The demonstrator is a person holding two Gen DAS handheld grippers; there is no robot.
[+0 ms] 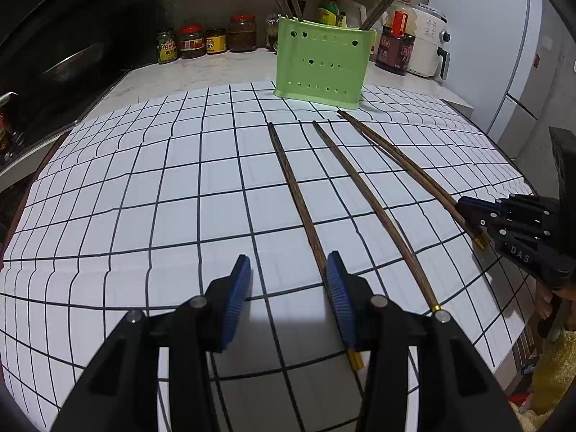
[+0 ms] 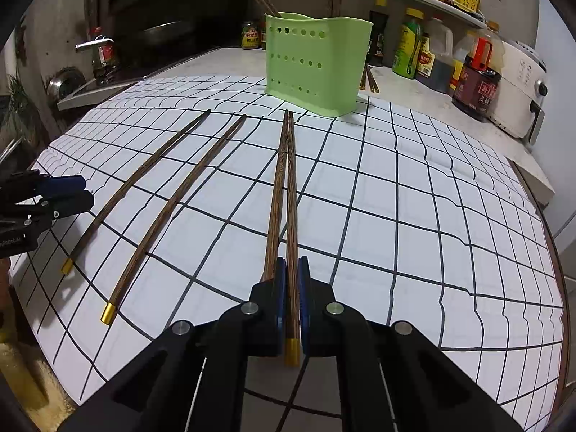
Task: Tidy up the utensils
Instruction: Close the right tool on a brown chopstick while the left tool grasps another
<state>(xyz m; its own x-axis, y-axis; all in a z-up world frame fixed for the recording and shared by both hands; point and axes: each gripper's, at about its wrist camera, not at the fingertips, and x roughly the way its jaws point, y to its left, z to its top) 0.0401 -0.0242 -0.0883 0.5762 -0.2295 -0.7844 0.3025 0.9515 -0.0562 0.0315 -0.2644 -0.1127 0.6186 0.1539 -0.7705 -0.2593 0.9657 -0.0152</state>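
**A:** Where do things stand?

**B:** The right gripper (image 2: 292, 270) is clamped on a chopstick (image 2: 291, 223) near its gold-capped end. A second chopstick (image 2: 276, 194) runs just beside it, touching or nearly so; its near end slips behind the left finger, so I cannot tell whether it is pinched too. Both still seem to lie along the checked mat (image 2: 414, 216) on the counter, tips pointing at the green holder (image 2: 313, 68).

**A:** And the other hand?

**B:** The left gripper (image 1: 288, 288) hangs with its jaws wide apart, holding nothing. One loose chopstick (image 1: 295, 187) passes beside its right finger; another (image 1: 374, 208) lies further right. Neither sits between the pads yet.

**A:** So how should the lift go?

**B:** My judgement: raise the capped end first so the tip pivots up, then swing the stick upright before carrying it over the holder. A grip that far back leaves a long lever, so it will likely droop or twist if moved fast.

**A:** Any risks?

**B:** If the neighbour is only half caught, it may drag along and drop. Also, the holder already has chopsticks leaning out of it, so aim for an open gap at the rim and lower the tip straight in rather than releasing from height. The holder looks light; a sideways knock could tip it.
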